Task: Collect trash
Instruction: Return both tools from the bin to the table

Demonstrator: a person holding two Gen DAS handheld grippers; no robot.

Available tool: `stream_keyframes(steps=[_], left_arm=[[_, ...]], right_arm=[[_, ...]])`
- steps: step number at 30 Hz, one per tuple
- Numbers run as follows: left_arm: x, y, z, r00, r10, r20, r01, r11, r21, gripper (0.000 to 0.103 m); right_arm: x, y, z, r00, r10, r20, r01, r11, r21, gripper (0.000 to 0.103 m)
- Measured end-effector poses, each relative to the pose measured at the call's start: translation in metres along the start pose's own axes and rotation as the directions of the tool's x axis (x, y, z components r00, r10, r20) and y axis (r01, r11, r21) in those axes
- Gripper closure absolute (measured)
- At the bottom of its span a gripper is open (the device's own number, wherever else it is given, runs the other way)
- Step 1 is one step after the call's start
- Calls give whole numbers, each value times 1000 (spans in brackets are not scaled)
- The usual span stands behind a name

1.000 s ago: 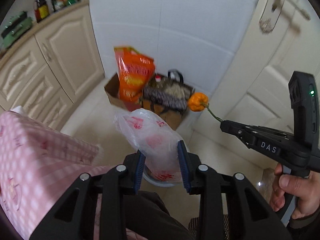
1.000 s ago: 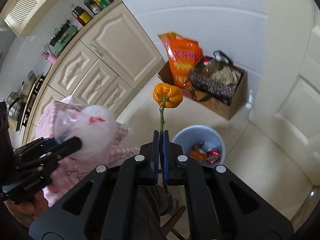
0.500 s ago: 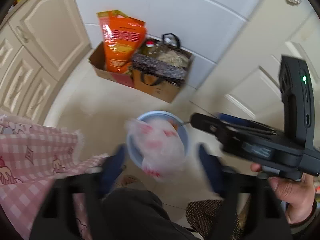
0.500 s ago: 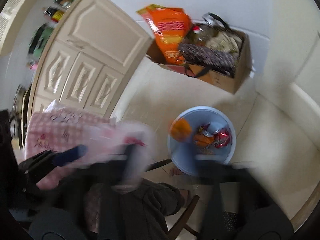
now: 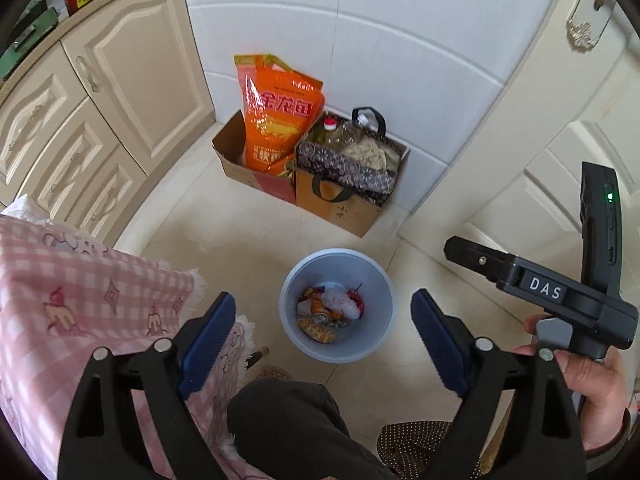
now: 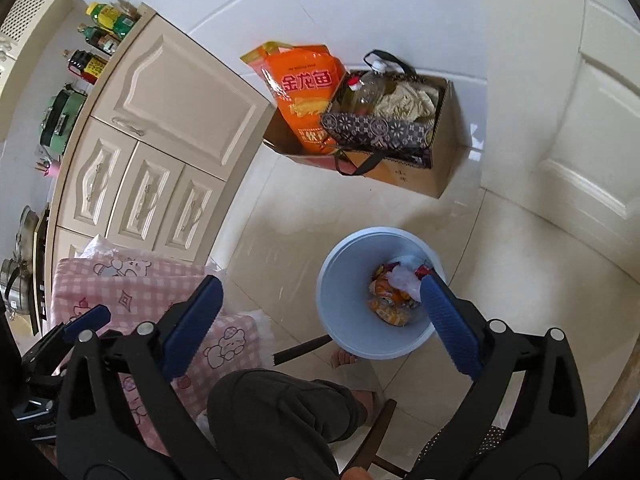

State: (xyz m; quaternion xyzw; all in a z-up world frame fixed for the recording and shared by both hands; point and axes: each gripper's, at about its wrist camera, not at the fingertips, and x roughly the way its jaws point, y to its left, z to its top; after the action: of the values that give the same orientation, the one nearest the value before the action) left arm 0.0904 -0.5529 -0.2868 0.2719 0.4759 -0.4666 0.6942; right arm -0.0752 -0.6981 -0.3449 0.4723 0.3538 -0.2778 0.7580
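Above a tiled kitchen floor, the left gripper [image 5: 320, 332] hangs with its jaws spread wide, just opened, nothing between them. Directly below stands a pale blue bin [image 5: 376, 280], holding the trash [image 5: 332, 312]: crumpled wrappers and a white plastic bag. To the right, the right gripper [image 6: 318, 312] likewise gapes empty, its jaws just opened. A pink checked cloth [image 5: 80, 292] lies at left.

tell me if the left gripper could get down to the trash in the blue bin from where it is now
Probably yes. The left gripper hangs over the blue bin, jaws wide and empty, with nothing between it and the open top. The trash lies at the bottom, so it would have to dip well inside the rim.
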Motion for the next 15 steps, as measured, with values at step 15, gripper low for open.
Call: stream_keyframes(steps=[15], left_arm=[[-108, 29, -25, 975, -2, 221, 17, 998, -67, 16]], right_arm=[[-69, 90, -6, 991, 58, 123, -39, 988, -147, 6]])
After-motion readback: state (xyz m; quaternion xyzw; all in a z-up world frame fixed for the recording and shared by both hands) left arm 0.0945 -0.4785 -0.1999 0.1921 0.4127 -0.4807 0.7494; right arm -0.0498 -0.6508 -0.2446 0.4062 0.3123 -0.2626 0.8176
